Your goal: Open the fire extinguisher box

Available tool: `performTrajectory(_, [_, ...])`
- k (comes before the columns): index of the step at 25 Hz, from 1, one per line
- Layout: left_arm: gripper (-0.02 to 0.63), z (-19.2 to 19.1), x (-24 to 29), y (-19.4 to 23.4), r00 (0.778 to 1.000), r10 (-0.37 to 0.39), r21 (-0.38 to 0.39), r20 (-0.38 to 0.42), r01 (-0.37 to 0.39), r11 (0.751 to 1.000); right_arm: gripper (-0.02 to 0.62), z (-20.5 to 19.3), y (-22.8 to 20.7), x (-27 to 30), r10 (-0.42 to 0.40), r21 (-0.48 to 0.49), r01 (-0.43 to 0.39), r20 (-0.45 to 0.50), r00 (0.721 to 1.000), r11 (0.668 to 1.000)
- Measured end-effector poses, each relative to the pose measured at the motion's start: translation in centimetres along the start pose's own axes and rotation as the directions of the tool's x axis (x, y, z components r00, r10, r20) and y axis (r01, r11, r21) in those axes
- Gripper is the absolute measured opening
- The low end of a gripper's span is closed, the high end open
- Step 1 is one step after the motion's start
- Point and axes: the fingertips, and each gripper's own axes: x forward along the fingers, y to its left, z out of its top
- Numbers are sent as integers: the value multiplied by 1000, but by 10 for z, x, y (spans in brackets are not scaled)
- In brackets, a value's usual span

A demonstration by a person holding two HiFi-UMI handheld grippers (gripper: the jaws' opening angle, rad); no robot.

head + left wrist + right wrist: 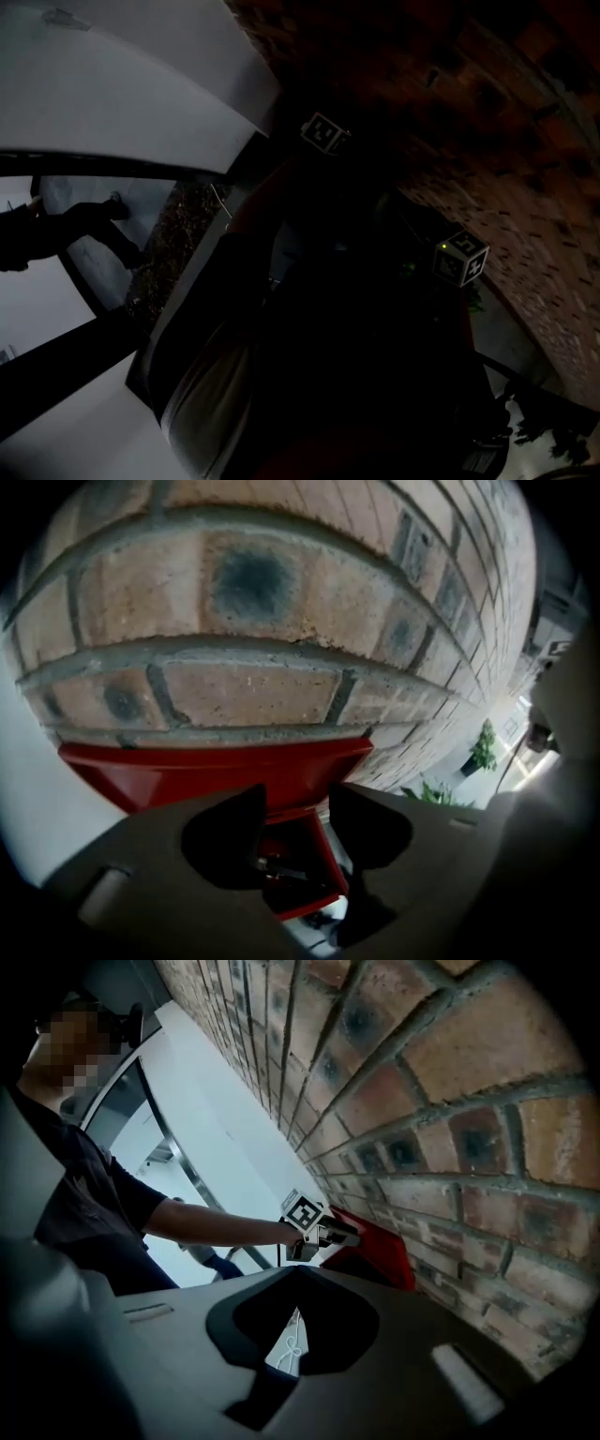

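Left tongs (298, 797) wide apart on outstretched arm (216, 1222), right tongs (298, 1274) together, empty

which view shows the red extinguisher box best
The left gripper view: the red box sits close and well lit below the brick wall. The right gripper view shows only a red corner; the head view is too dark.

The person wears a dark short-sleeved shirt (98, 1194), and the left gripper (298, 817) and right gripper (296, 1299) are matte grey shells with dark jaws, each bearing a white cube (325, 132) of black square markers.
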Motion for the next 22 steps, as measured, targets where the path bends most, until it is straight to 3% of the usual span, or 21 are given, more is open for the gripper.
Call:
performTrajectory(4, [171, 0, -19, 5, 998, 18, -49, 58, -15, 999, 0, 8, 2, 12, 63, -38, -63, -10, 998, 997])
performTrajectory(5, [141, -2, -27, 6, 998, 25, -60, 63, -22, 998, 0, 6, 2, 17, 81, -44, -82, -21, 997, 996])
performTrajectory(7, [2, -1, -48, 5, 995, 40, -80, 95, -32, 996, 0, 3, 4, 26, 113, -50, -115, -43, 993, 992])
performTrajectory(11, [0, 11, -92, -6, 980, 61, -79, 188, -47, 996, 0, 12, 16, 42, 180, -74, -186, -75, 981, 980])
performTrajectory(14, [0, 5, -129, -11, 967, 118, -90, 224, -100, 991, 0, 11, 24, 54, 234, -103, -246, -111, 966, 964])
performTrajectory(17, [-2, -6, -173, -5, 937, 219, -137, 272, -188, 973, 0, 17, 40, 71, 293, -143, -312, -137, 946, 939])
performTrajectory(22, [-2, -24, -240, -16, 865, 358, -225, 351, -293, 929, 0, 18, 68, 86, 399, -173, -430, -191, 897, 886])
